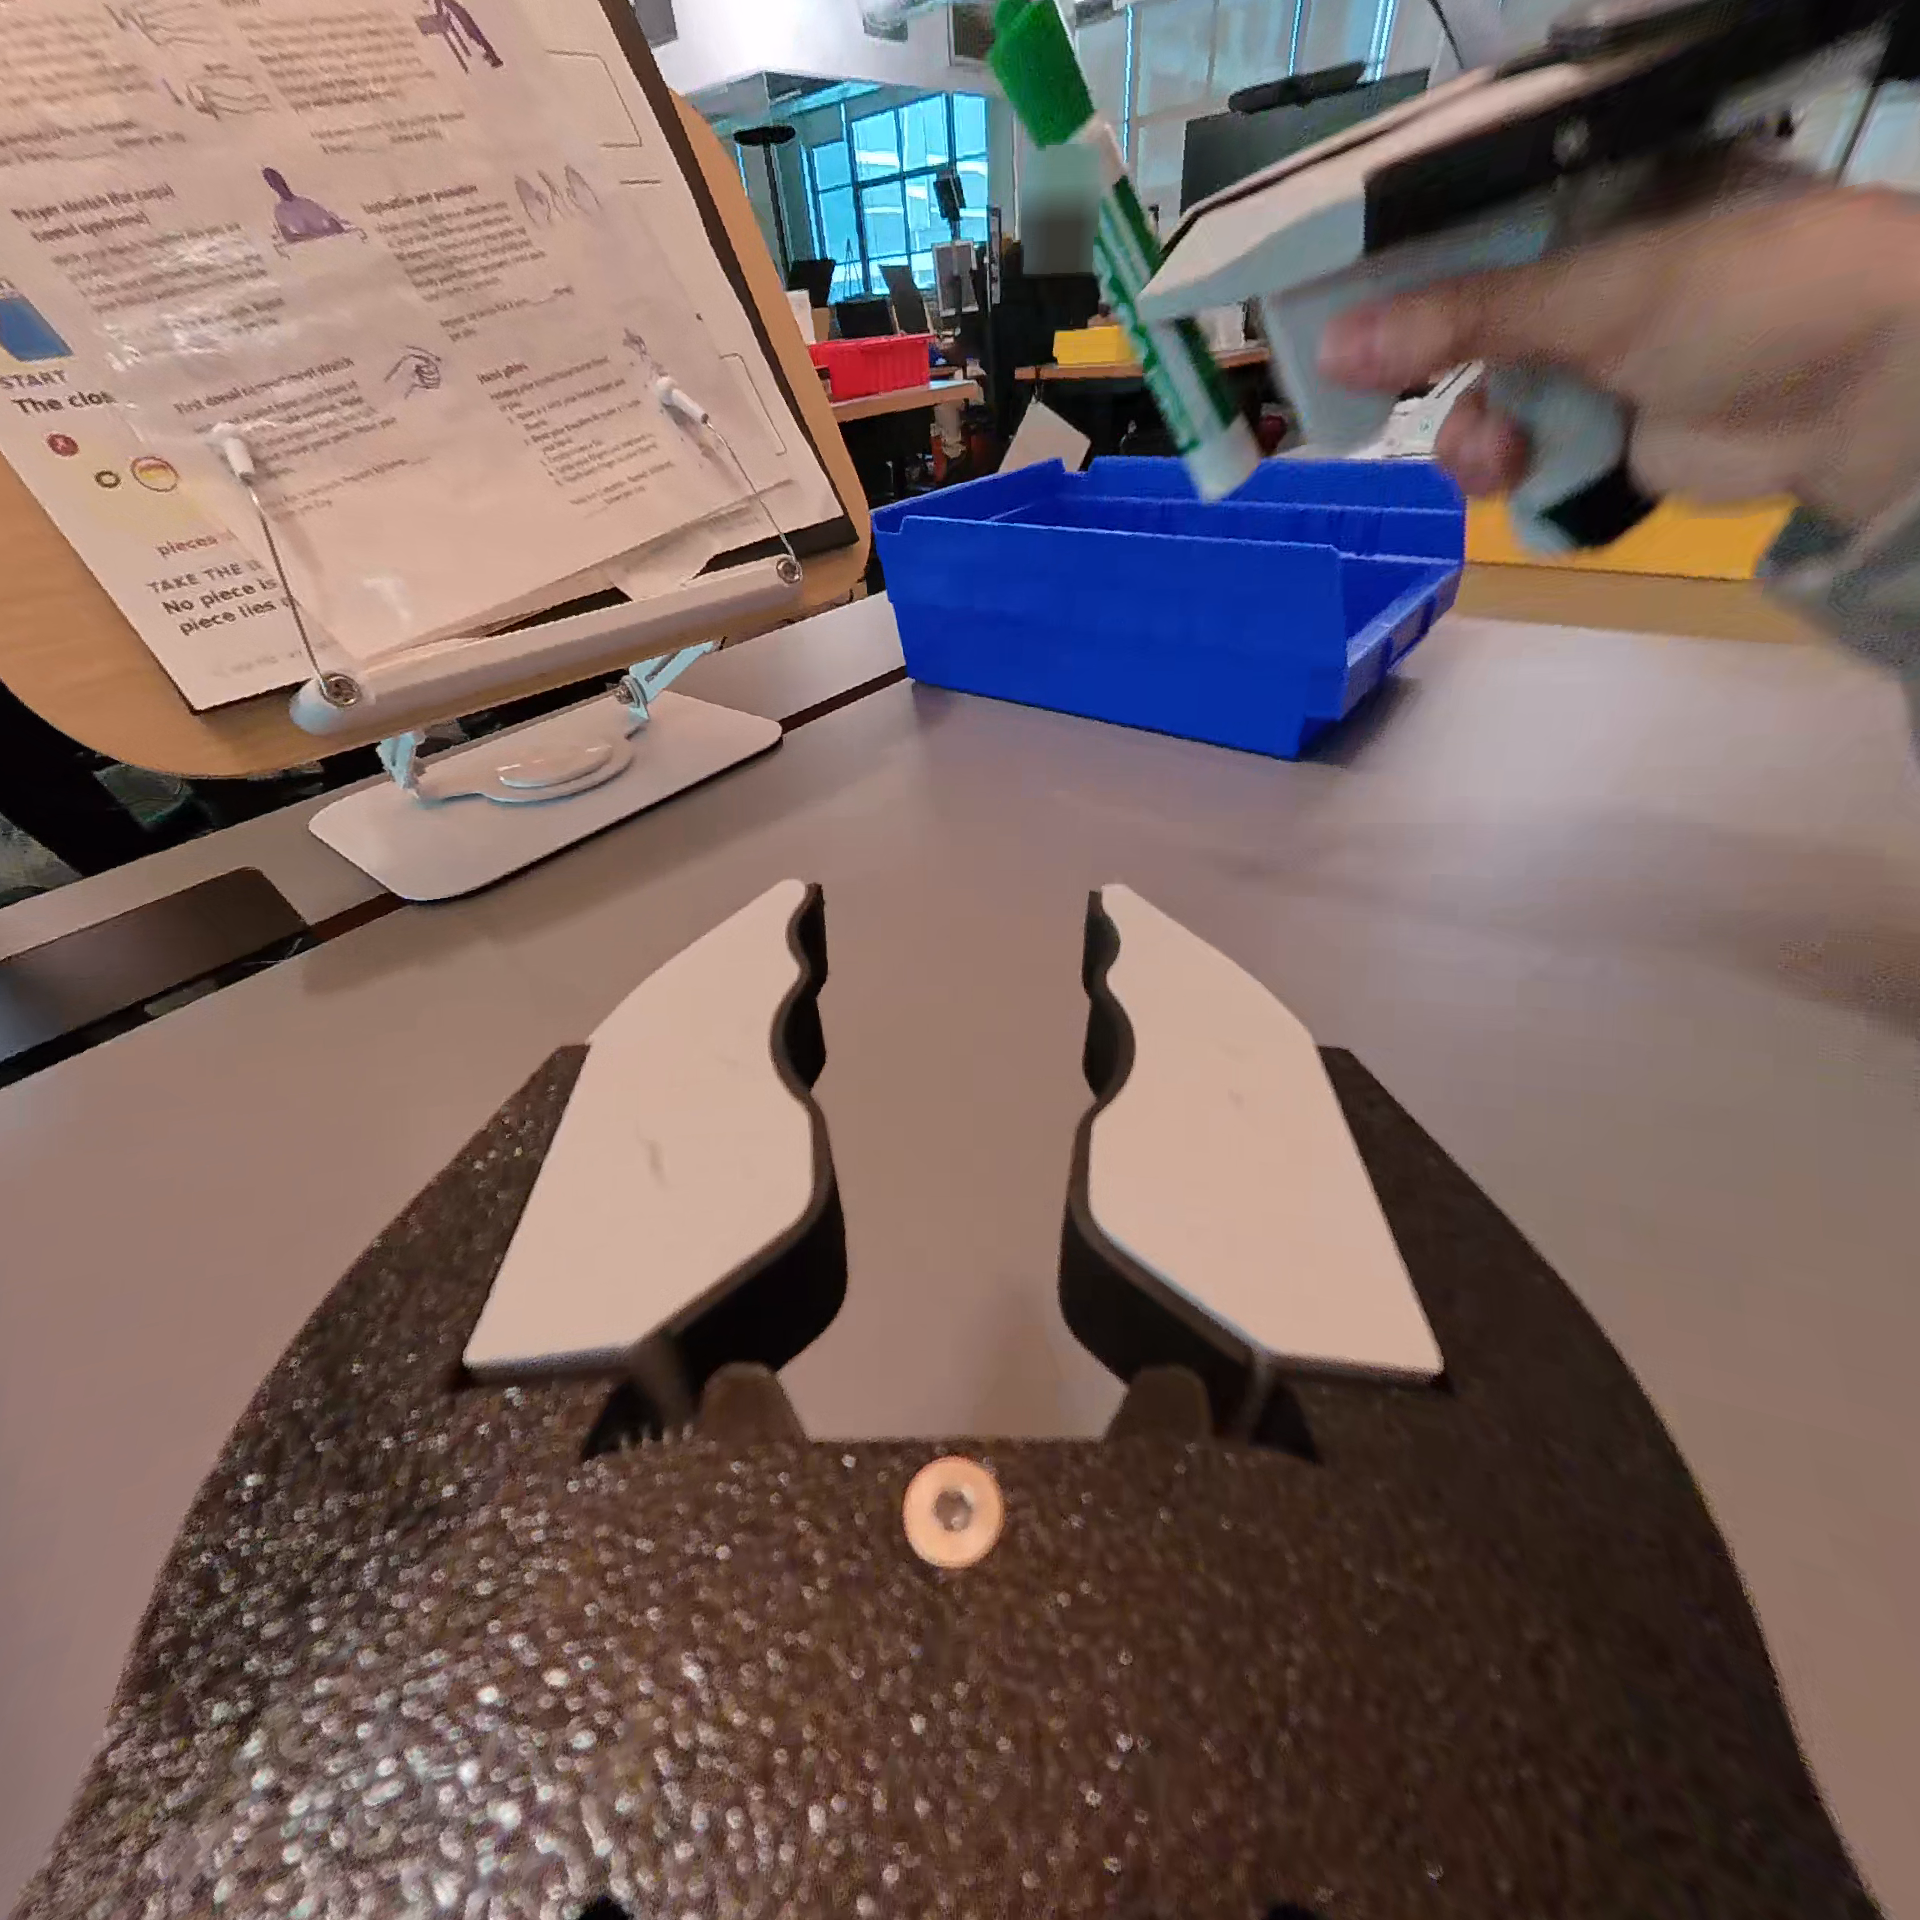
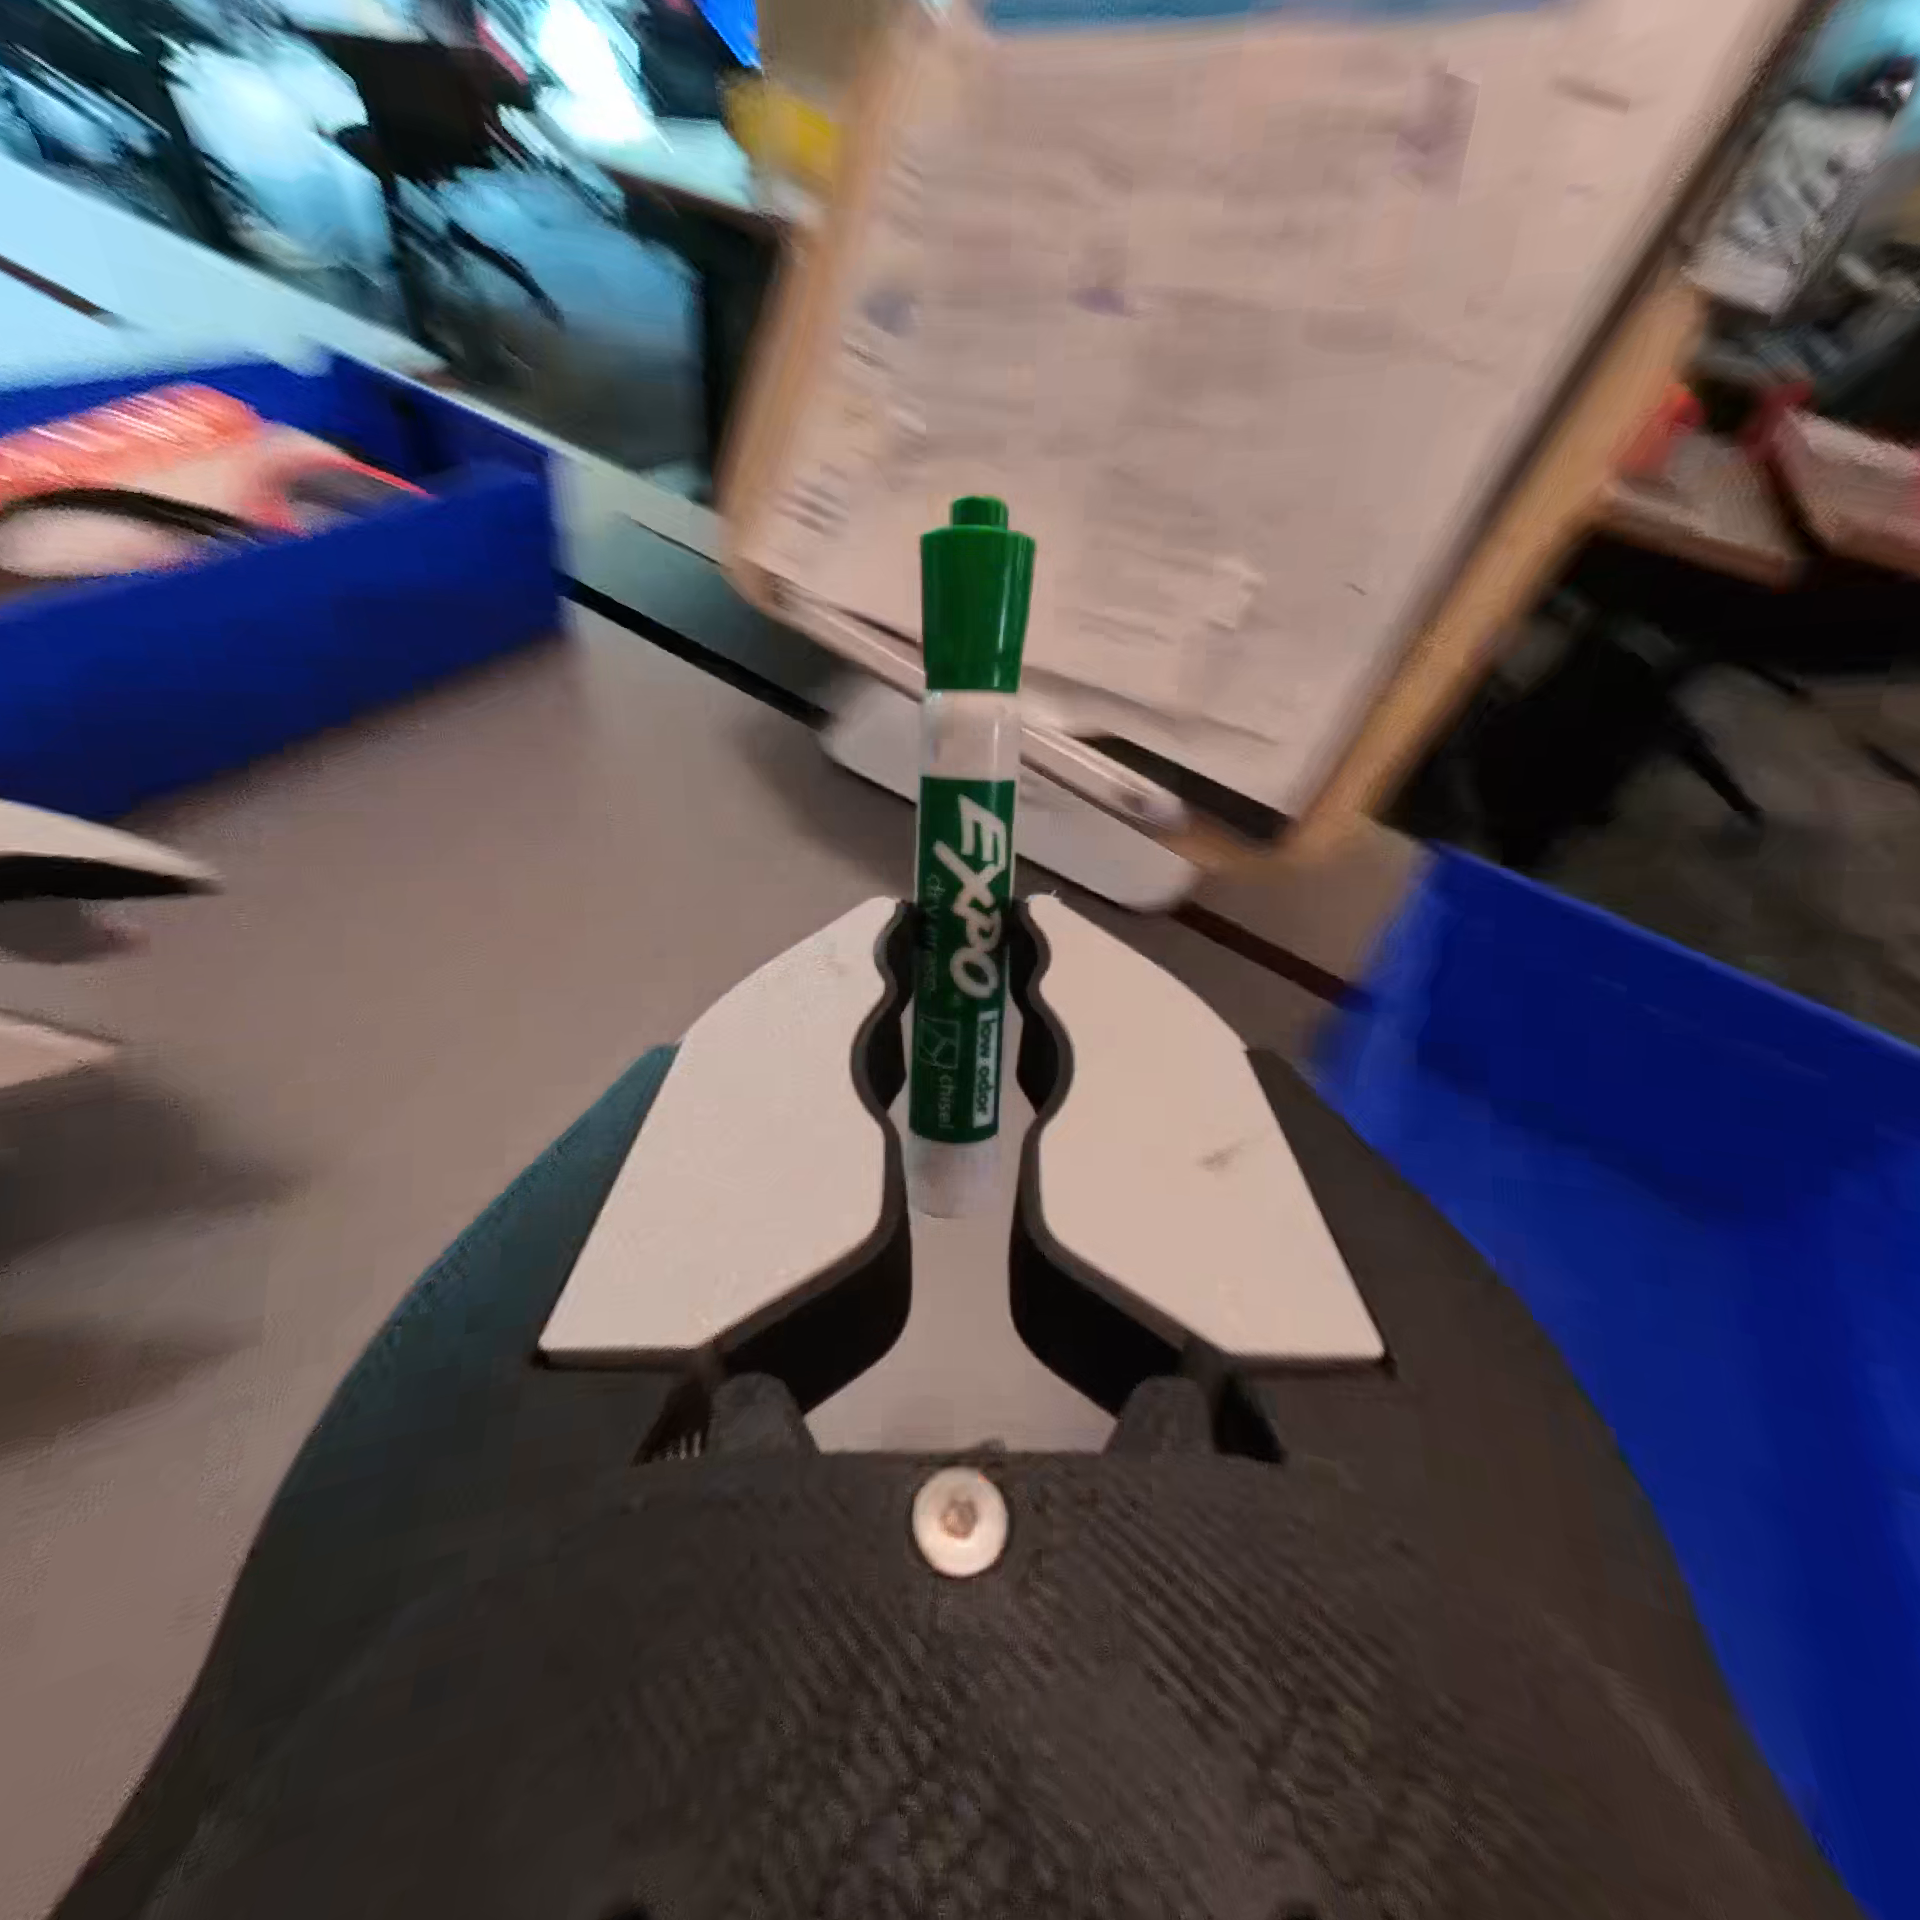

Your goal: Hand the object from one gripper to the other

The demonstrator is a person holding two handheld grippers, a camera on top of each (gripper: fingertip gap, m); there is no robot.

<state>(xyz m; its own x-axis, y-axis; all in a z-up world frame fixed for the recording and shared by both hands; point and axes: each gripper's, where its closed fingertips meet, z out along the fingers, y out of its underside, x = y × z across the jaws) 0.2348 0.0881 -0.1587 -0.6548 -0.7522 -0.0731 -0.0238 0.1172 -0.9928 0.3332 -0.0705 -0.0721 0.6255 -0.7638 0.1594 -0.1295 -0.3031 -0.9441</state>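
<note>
A green and white marker point(image 2: 964, 862) with a green cap stands upright between the fingers of my right gripper point(image 2: 961, 920), which is shut on its lower barrel. In the left wrist view the same marker point(image 1: 1117, 239) hangs tilted in the right gripper point(image 1: 1164, 301), held by a hand point(image 1: 1662, 343) high at the upper right, above the blue bin. My left gripper point(image 1: 954, 904) is open and empty, low over the grey table point(image 1: 1455, 935), well below and short of the marker.
A blue bin point(image 1: 1153, 603) sits at the back of the table; it also shows in the right wrist view point(image 2: 208, 644), with another blue bin edge point(image 2: 1662, 1143) at the right. A document stand with printed sheets point(image 1: 416, 343) stands at the left. Spacing between my two grippers at the tips: around 20 cm.
</note>
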